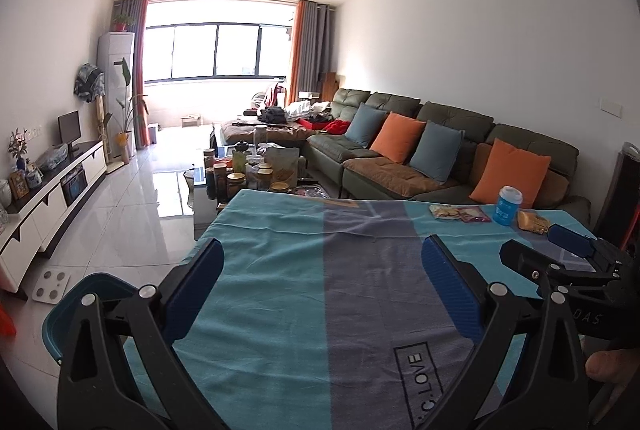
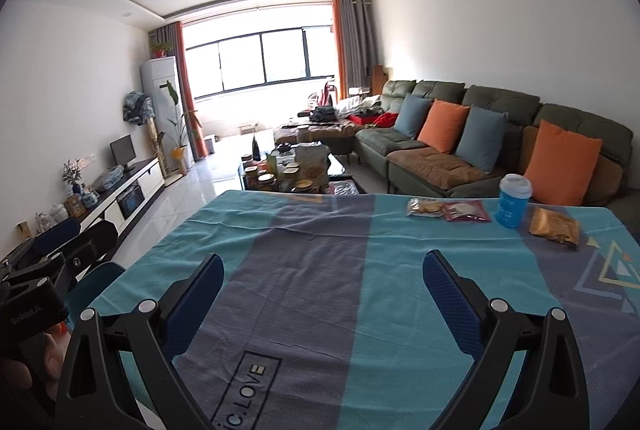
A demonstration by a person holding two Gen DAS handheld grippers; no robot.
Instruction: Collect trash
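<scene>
Left tool [image 1: 322, 284]: hovering low over the near edge of the desk [image 1: 280, 310], fingers spread wide, nothing between them.
Right tool [image 2: 323, 286]: same story alongside it, fingers parted and empty, aimed down the striped cloth [image 2: 320, 270] towards the far end.
Trash: four pieces grouped at the far right of the desk, well apart from both tools, namely a clear snack packet [image 2: 425, 208], a dark red wrapper [image 2: 466, 211] touching it, a blue cup with a white lid [image 2: 513, 200] standing upright, and a crumpled gold packet [image 2: 554, 227] just beside the cup.
Bin: a blue rounded rim [image 1: 68, 310] shows below the desk's left edge (probably the bin, though I can't be sure from here).
Why they're held so: my guess is both tools are kept spread so either can close on a piece once it reaches it; the right one sits nearer the pile.
Stage: the trash lies on the cloth, none of it gripped.
Handling: the flat wrappers lie flush on soft fabric, so I'd expect a pinch to risk snagging the cloth; the cup looks light and could tip.
</scene>
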